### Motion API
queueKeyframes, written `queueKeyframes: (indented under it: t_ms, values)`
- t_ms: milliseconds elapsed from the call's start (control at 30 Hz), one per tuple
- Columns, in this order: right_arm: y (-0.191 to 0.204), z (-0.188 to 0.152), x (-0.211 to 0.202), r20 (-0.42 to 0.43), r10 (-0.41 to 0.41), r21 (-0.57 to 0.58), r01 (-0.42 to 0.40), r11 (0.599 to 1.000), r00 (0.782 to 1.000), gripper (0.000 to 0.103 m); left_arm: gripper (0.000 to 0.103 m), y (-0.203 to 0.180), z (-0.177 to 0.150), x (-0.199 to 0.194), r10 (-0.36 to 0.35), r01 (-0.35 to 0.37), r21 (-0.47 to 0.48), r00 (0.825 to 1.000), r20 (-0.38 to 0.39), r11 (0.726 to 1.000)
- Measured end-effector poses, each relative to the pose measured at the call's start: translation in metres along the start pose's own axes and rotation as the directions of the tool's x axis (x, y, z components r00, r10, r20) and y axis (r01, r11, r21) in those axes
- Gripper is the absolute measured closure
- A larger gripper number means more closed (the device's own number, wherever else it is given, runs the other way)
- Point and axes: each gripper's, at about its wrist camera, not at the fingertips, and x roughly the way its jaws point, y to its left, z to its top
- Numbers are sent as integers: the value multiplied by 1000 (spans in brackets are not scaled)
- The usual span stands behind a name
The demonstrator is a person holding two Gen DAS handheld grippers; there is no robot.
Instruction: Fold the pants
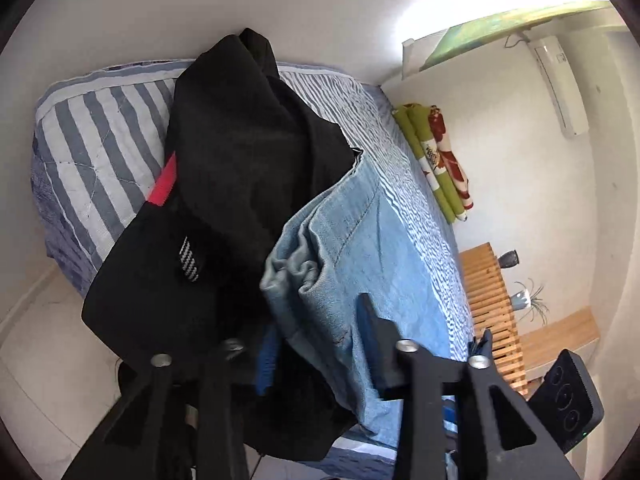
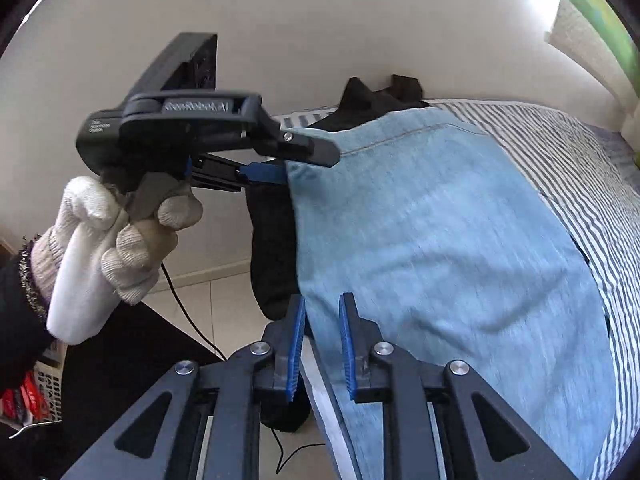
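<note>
Left wrist view: the light-blue jeans (image 1: 352,240) lie on the striped bed (image 1: 92,140) beside a black garment (image 1: 240,152). The left gripper (image 1: 320,344) has its jaws set around the bunched denim edge; a firm pinch cannot be confirmed here.

Right wrist view: the left gripper (image 2: 308,160) clamps the jeans (image 2: 440,240) at the edge. The right gripper (image 2: 322,344) stands with jaws parted, the near denim edge between its fingers. Close fully on all layers before lifting, and keep both edges level.

Striped bed (image 1: 100,140), white walls (image 1: 320,8)
</note>
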Motion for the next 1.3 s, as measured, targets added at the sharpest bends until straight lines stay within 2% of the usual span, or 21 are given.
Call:
queueKeyframes:
  t_ms: [100, 200, 300, 367, 433, 533, 600, 667, 767, 833, 900, 967, 1100, 1200, 1300]
  values:
    - [-42, -29, -39, 53, -69, 161, 60, 985, 996, 82, 88, -25, 1, -10, 27, -30, 66, 998, 51, 997]
    - [-89, -57, -65, 58, -141, 352, 112, 929, 988, 81, 89, -57, 0, -37, -24, 9, 130, 993, 117, 991]
    - [-122, -76, -67, 26, -164, 523, 127, 843, 986, 81, 89, -65, -2, -54, -43, 28, 118, 990, 133, 993]
    - [-134, -85, -60, 12, -153, 606, 115, 787, 988, 81, 89, -64, -4, -58, -18, 6, 93, 992, 121, 996]
    - [-133, -86, -42, 1, -136, 634, 104, 767, 991, 81, 89, -69, -6, -62, -3, -6, 83, 994, 107, 997]
    - [-112, -81, -8, -29, -58, 619, 64, 783, 998, 79, 89, -103, -9, -74, -17, 0, 152, 994, 111, 988]
    - [-95, -73, 3, -47, -86, 574, 97, 813, 995, 79, 89, -140, -15, -80, -26, 5, 214, 995, 100, 977]
    - [-89, -69, -1, -34, -86, 556, 90, 826, 996, 79, 89, -175, -22, -82, -50, 22, 282, 994, 93, 959]
    - [-100, -77, -28, 53, 4, 605, -36, 796, 999, 79, 89, -216, -26, -88, -58, 16, 349, 992, 112, 937]
    - [-110, -86, -49, 108, 9, 644, -77, 761, 994, 77, 89, -228, -28, -91, -40, -5, 354, 992, 118, 935]
    - [-116, -95, -64, 129, -4, 659, -82, 748, 992, 77, 89, -231, -33, -94, -6, -30, 342, 994, 106, 939]
    - [-118, -101, -70, 120, -9, 660, -73, 748, 993, 77, 89, -235, -38, -96, 52, -89, 352, 992, 112, 932]
    - [-121, -102, -76, 136, 12, 663, -100, 742, 991, 77, 89, -233, -53, -94, 96, -131, 359, 989, 114, 924]
    - [-119, -93, -84, 136, -1, 642, -87, 762, 991, 77, 89, -198, -63, -82, 109, -129, 296, 991, 83, 946]
    - [-120, -83, -78, 102, -7, 608, -56, 792, 995, 76, 89, -134, -72, -70, 172, -175, 190, 984, 35, 966]
